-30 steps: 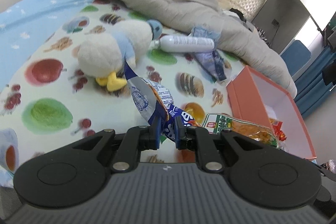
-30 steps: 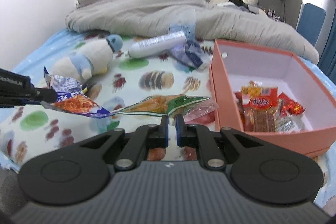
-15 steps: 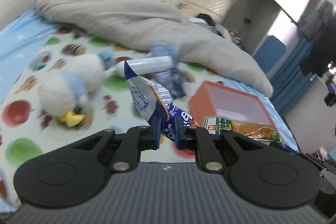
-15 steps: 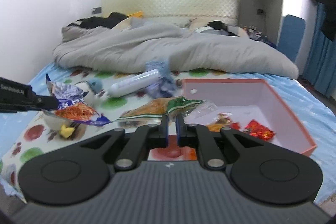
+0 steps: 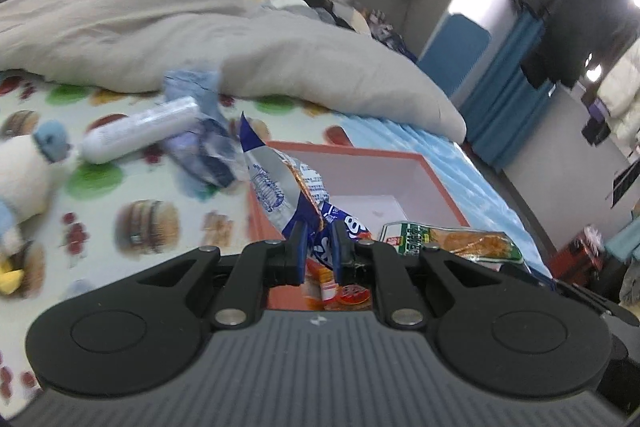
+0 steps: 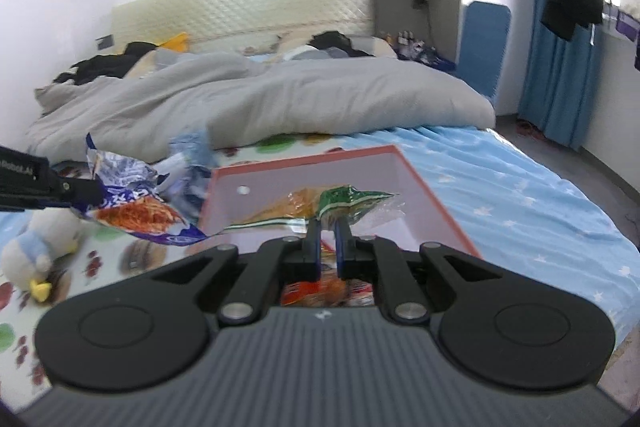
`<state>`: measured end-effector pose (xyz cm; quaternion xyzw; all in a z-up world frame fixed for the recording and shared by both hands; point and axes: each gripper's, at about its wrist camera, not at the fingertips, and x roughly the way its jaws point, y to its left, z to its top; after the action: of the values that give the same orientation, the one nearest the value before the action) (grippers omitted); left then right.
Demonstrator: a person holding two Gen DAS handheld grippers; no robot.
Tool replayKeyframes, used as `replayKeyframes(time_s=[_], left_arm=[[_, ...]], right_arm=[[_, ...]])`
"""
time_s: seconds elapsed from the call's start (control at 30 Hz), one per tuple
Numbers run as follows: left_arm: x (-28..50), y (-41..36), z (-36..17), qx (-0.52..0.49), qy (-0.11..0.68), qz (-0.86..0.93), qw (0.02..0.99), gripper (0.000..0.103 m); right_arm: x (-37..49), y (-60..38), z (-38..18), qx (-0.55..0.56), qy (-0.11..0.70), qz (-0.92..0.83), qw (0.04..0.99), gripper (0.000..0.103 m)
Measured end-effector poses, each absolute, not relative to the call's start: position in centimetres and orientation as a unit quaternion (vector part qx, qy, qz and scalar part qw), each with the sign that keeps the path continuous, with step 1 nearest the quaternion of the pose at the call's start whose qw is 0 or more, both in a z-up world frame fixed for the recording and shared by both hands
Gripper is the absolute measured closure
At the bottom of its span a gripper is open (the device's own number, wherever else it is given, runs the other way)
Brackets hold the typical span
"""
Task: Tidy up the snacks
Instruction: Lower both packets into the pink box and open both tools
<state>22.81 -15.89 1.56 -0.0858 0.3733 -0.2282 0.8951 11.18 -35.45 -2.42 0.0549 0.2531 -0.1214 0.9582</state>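
My left gripper (image 5: 318, 227) is shut on a blue and silver snack bag (image 5: 280, 183), held in the air at the near left edge of the orange box (image 5: 436, 183). The bag also shows in the right wrist view (image 6: 136, 195). My right gripper (image 6: 327, 225) is shut on a green and orange snack packet (image 6: 320, 205), held above the orange box (image 6: 436, 199). That packet shows in the left wrist view (image 5: 452, 239) too. Several red and orange snacks (image 6: 324, 287) lie in the box below the grippers.
A duck plush toy (image 6: 36, 247), a white tube (image 5: 140, 131) and a crumpled blue wrapper (image 5: 204, 147) lie on the fruit-print sheet. A grey duvet (image 6: 260, 103) covers the back of the bed. The bed's right edge drops to the floor (image 6: 600, 163).
Both grippers rose and moved right with their packets, from over the sheet to over the orange box. The box is closer and lower in both views.
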Motion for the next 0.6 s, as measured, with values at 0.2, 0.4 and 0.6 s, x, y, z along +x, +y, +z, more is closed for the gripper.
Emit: replayKeyframes(time_s=[0.2,0.4,0.6], left_arm=[[27.2,-21.0,-1.6,-0.062,0.399,-0.238,0.883,0.089],[30.8,-24.9,-5.0,-0.036,0.421,-0.248,0.872,0.089],[33.1,-27.2,-7.9,-0.006,0.439,-0.246,0.864,0.089]], right_arm=[[13.9,-39.3,-5.1,0.067,0.271,-0.137,0.950,0.093],[16.5,-41.9,-8.6,0.085,0.297,-0.143,0.940,0.093],[18.2,-43.2,-11.1,0.105,0.324,-0.144,0.929,0.092]])
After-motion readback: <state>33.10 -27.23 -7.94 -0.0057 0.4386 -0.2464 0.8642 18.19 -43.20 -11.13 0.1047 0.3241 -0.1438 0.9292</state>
